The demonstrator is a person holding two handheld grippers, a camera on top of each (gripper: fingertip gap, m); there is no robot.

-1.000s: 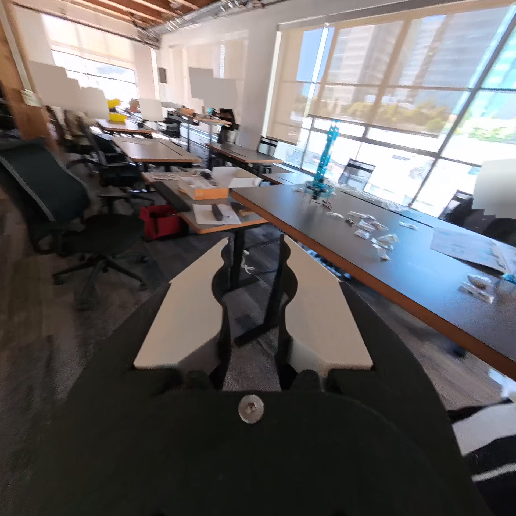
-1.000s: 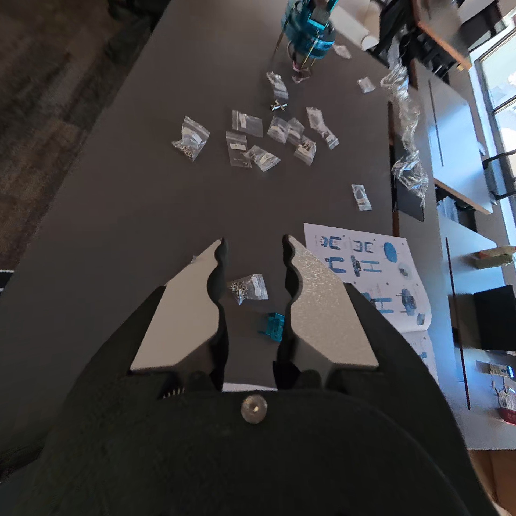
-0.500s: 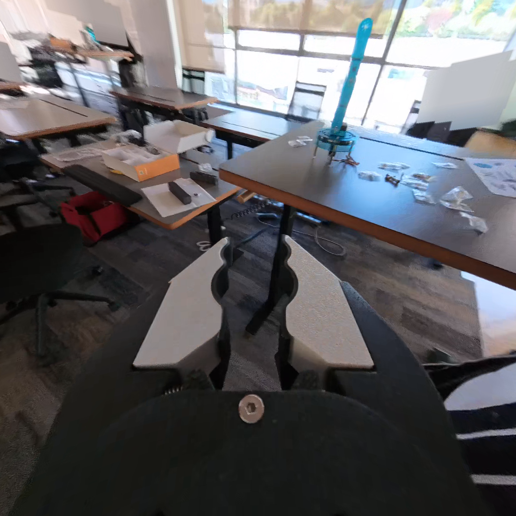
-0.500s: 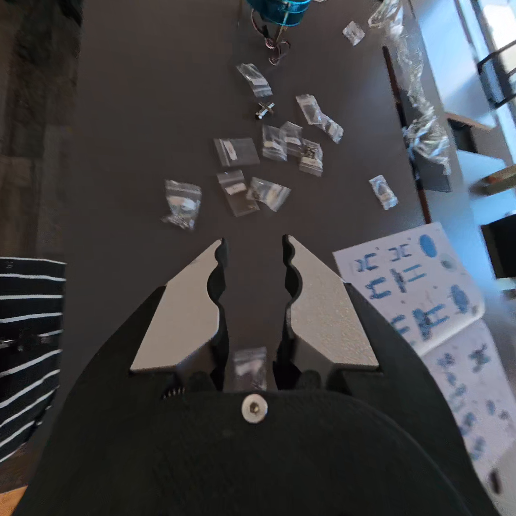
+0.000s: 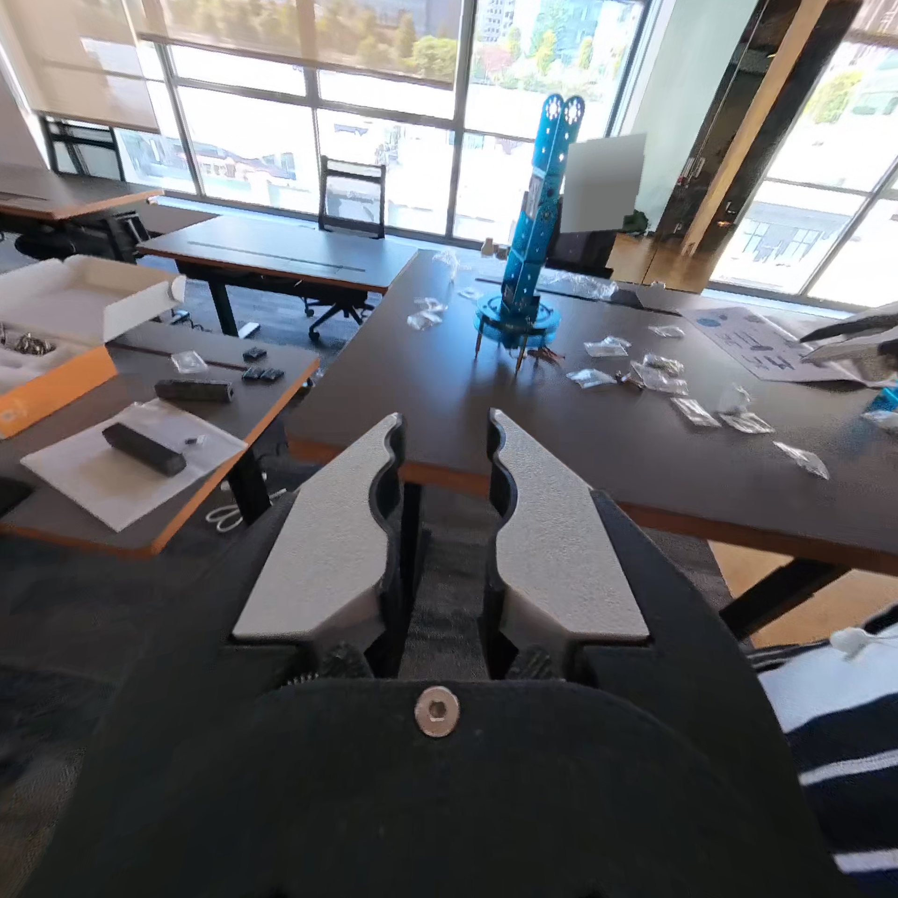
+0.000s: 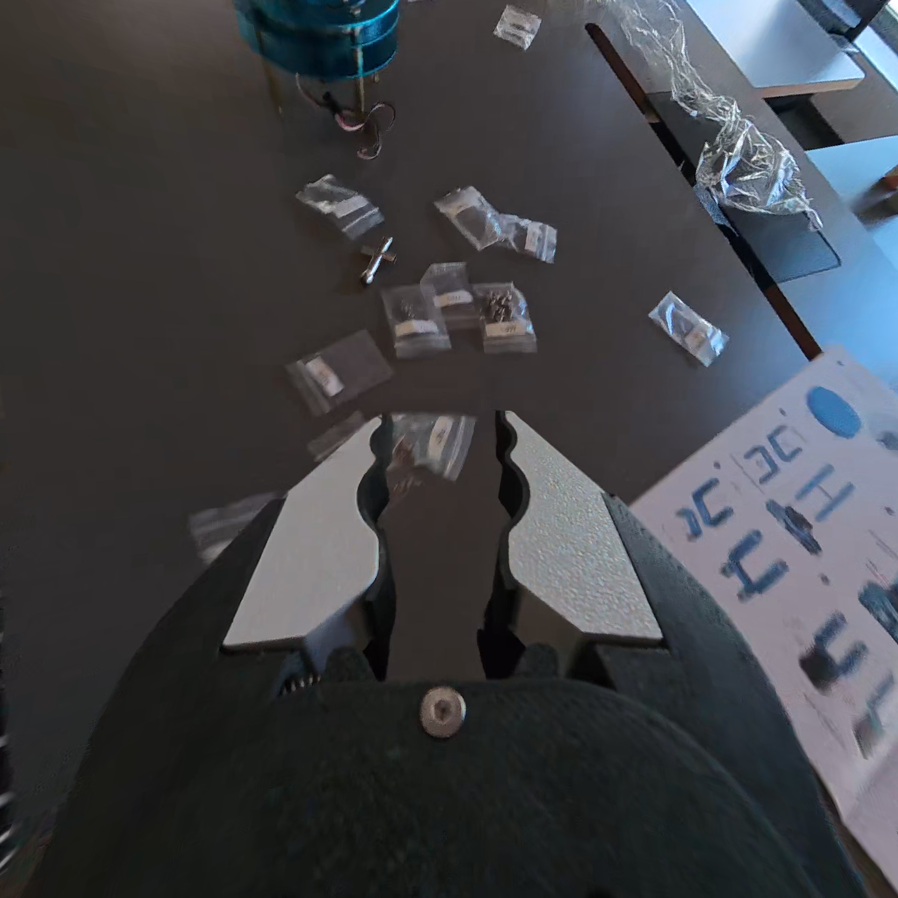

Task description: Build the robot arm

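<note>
My left gripper (image 5: pixel 443 418) is open and empty, held in the air just before the near edge of a dark table (image 5: pixel 437 388). A tall blue metal tower on a round base (image 5: pixel 527 272) stands on that table, with several small clear bags of parts (image 5: pixel 656 374) to its right. My right gripper (image 6: pixel 440 418) is open and empty, low over the same table, its tips above a clear bag of screws (image 6: pixel 427 447). More bags (image 6: pixel 457 311), a small metal cross wrench (image 6: pixel 378 257) and the blue base (image 6: pixel 320 39) lie beyond. The right gripper also shows at the right edge of the left wrist view (image 5: pixel 855 340).
A printed sheet with blue drawings (image 6: pixel 787 534) lies right of the right gripper. Crumpled clear wrap (image 6: pixel 743 160) sits at the table's far right. A lower desk (image 5: pixel 146 437) at left holds an orange and white box (image 5: pixel 53 340), paper and black blocks. A striped sleeve (image 5: pixel 845 729) shows at right. My hands' fingertips stand some 55 centimetres from each other.
The left gripper has swung right and come up to the dark table's edge, facing the blue tower. The right gripper has moved forward over the bags toward the tower. Both stay open.
</note>
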